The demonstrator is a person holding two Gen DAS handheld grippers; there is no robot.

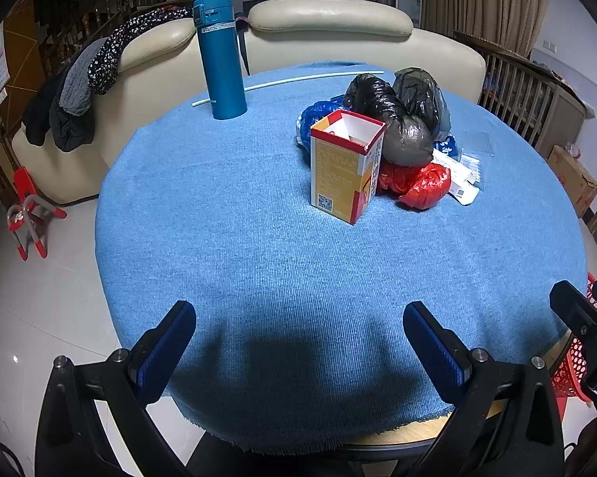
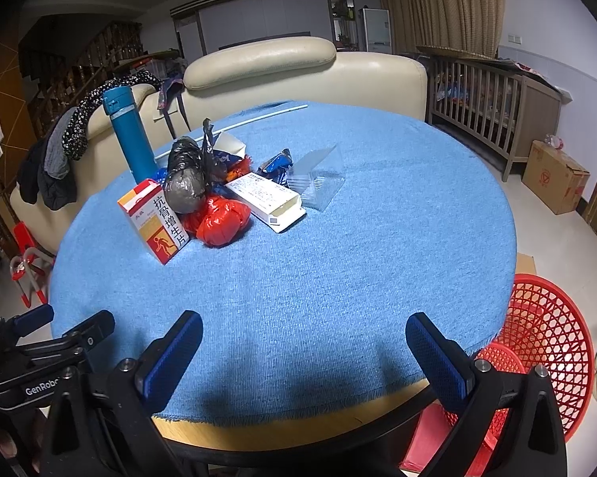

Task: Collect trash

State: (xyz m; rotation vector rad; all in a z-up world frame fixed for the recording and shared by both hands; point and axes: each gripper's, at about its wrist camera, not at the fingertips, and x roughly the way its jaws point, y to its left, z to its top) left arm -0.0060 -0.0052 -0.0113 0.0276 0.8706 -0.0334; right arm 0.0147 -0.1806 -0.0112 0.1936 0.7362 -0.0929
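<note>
Two grippers, left gripper [image 1: 298, 342] and right gripper [image 2: 304, 351], both spread and empty — upright medicine box [image 1: 344, 165] open-topped, centre frame; red basket [image 2: 545, 342] lower right, contents unclear.

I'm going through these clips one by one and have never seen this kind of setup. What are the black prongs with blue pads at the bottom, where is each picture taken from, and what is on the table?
No robot arm here: a person carries a two-finger gripper in each hand, each with a fisheye camera looking along its fingers. One picture comes from the left gripper, the other from the right gripper. Both are open and hold nothing.

On the round table's blue cloth lies a trash pile: an upright open medicine box, a red plastic bag, black plastic bags, a flat white carton and a clear plastic container. A teal flask stands apart. A red mesh basket sits on the floor beside the table.
</note>
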